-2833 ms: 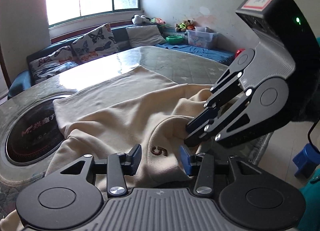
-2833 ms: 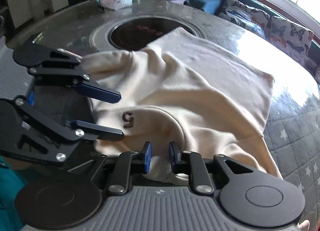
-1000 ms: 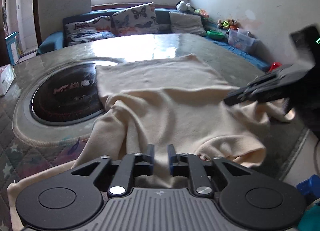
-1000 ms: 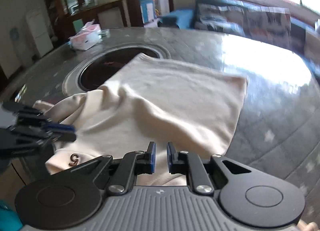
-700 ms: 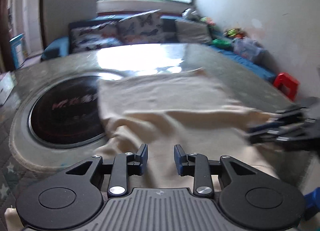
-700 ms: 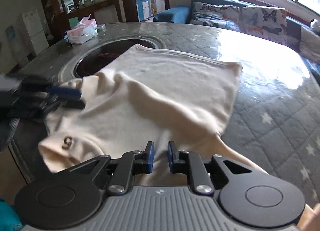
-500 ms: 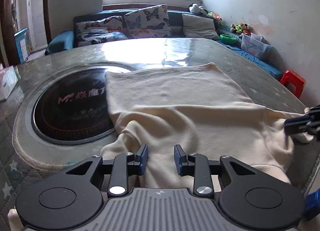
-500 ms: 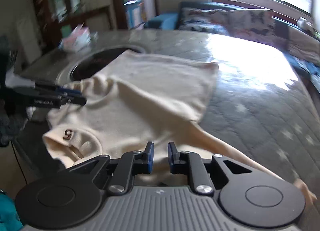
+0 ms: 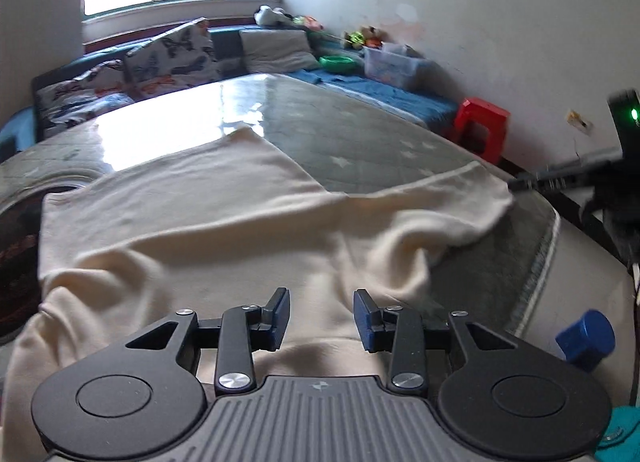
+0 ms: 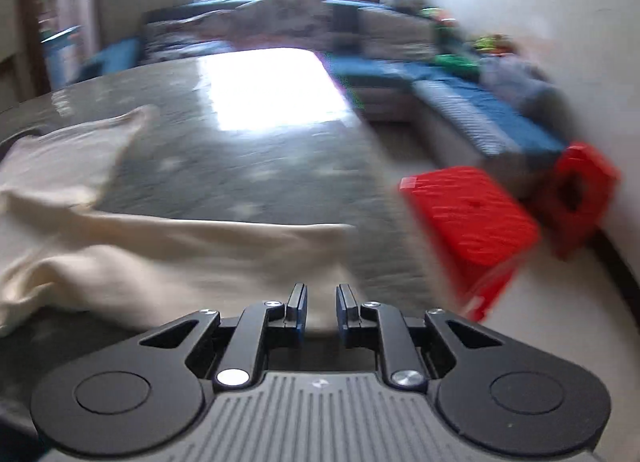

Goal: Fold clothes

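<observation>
The left gripper (image 9: 322, 304) is opening its fingers over the shirt (image 9: 200, 213), pinching nothing, so the right gripper (image 10: 322, 298), fingers clamped on the sleeve (image 9: 452, 197), may drag the shirt askew.

**Open tabletop beyond a spread garment**

A cream garment (image 9: 224, 221) covers the near table (image 9: 360, 133) from nine to one o'clock. Bare quilted surface lies open at twelve to two. Red stools (image 10: 468, 213) stand past the edge at three o'clock.

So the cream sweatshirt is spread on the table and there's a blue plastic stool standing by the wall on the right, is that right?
Not quite. The stool by the wall is red, not blue, as the left wrist view shows. The rest holds: the cream sweatshirt is spread on the table.
</observation>
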Demonstrator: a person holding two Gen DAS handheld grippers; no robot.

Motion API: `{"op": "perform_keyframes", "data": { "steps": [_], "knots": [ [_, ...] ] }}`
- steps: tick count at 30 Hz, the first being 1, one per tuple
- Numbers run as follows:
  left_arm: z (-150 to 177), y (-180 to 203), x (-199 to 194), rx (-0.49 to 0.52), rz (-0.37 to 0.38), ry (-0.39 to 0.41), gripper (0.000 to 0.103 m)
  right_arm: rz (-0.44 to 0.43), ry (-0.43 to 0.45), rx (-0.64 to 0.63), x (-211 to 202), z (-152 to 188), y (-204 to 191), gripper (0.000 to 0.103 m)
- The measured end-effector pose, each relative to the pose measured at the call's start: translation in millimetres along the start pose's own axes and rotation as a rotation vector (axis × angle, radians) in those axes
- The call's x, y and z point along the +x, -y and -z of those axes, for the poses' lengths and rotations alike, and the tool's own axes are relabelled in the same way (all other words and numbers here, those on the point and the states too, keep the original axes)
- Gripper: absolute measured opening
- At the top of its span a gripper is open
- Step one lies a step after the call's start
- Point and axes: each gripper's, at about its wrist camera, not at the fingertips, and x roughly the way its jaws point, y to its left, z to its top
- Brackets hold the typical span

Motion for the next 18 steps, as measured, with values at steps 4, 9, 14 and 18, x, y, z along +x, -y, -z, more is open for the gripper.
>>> {"op": "perform_keyframes", "data": {
  "steps": [4, 9, 14, 18],
  "knots": [
    [5.5, 6.2, 3.5, 0.017, 0.012, -0.022, 0.046, -0.044, 0.044, 0.030, -7.7, -3.0, 4.9, 0.020],
    [7.3, 10.8, 2.7, 0.007, 0.008, -0.027, 0.060, -0.178, 0.020, -0.013, 11.7, -7.5, -18.6, 0.032],
    [11.7, 15.1, -1.6, 0.008, 0.007, -0.018, 0.073, -0.187, 0.011, -0.031, 31.7, -12.0, -31.5, 0.041],
    [13.8, 16.6, -2.0, -0.001, 0.013, -0.011, 0.078, -0.152, 0.017, -0.054, 47.6, -28.1, -33.4, 0.043]
  ]
}}
